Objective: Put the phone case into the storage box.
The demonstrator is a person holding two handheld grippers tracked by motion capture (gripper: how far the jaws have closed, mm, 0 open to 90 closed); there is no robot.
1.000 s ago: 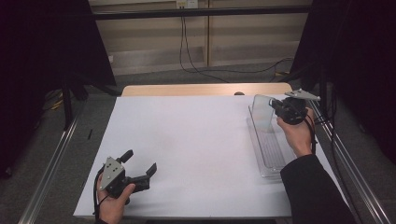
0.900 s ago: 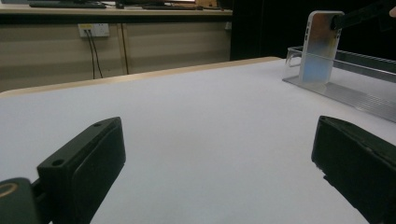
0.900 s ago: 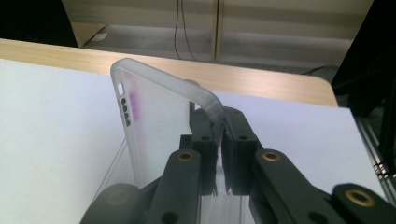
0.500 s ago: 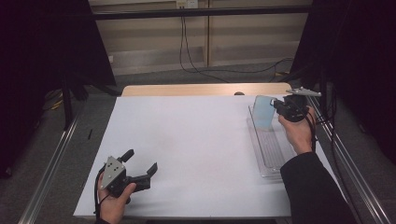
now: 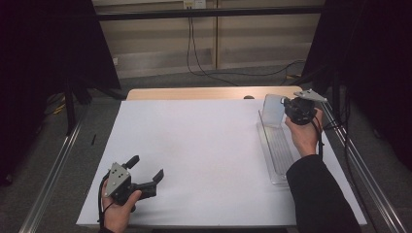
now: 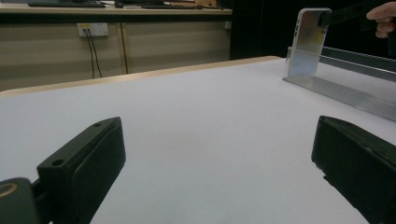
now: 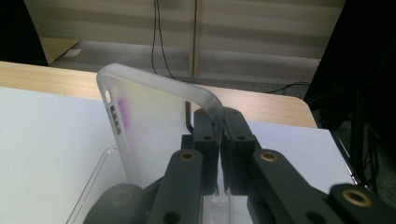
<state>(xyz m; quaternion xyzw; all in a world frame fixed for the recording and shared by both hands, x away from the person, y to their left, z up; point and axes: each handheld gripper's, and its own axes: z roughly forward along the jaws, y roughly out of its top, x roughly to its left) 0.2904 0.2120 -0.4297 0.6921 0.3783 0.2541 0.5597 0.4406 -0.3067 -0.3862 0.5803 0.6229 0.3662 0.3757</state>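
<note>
White sheeting covers the desk (image 5: 209, 160) where a person works with two hand-held grippers, a bare wooden strip showing along its far edge. Compared with a second ago, the far end of the clear plastic phone case (image 5: 273, 110) has been lifted and bent upward, so that it now stands nearly upright while the rest of the case (image 5: 279, 155) still lies flat on the white surface near the desk's right edge. The right gripper (image 5: 286, 104) has risen slightly with it; the left gripper (image 5: 145, 170) has stayed where it was, near the front left corner.

In the right gripper view the jaws are pressed together on the thin curled edge of the phone case (image 7: 154, 116), whose frosted back panel rises to the left of them, a camera cutout and faint purple marks near its top corner. The right hand (image 5: 303, 136) comes in from a dark sleeve (image 5: 318, 199) at the lower right.

The left gripper's jaws stand wide apart and hold nothing, resting low over the white surface; in its own view the raised case (image 6: 308, 42) stands well away at the upper right, pinched by the other gripper.

Beyond the desk, black cables (image 5: 194, 48) hang down a pale wall panel from a socket (image 5: 194, 4), and metal rails (image 5: 48, 174) run along both sides.
</note>
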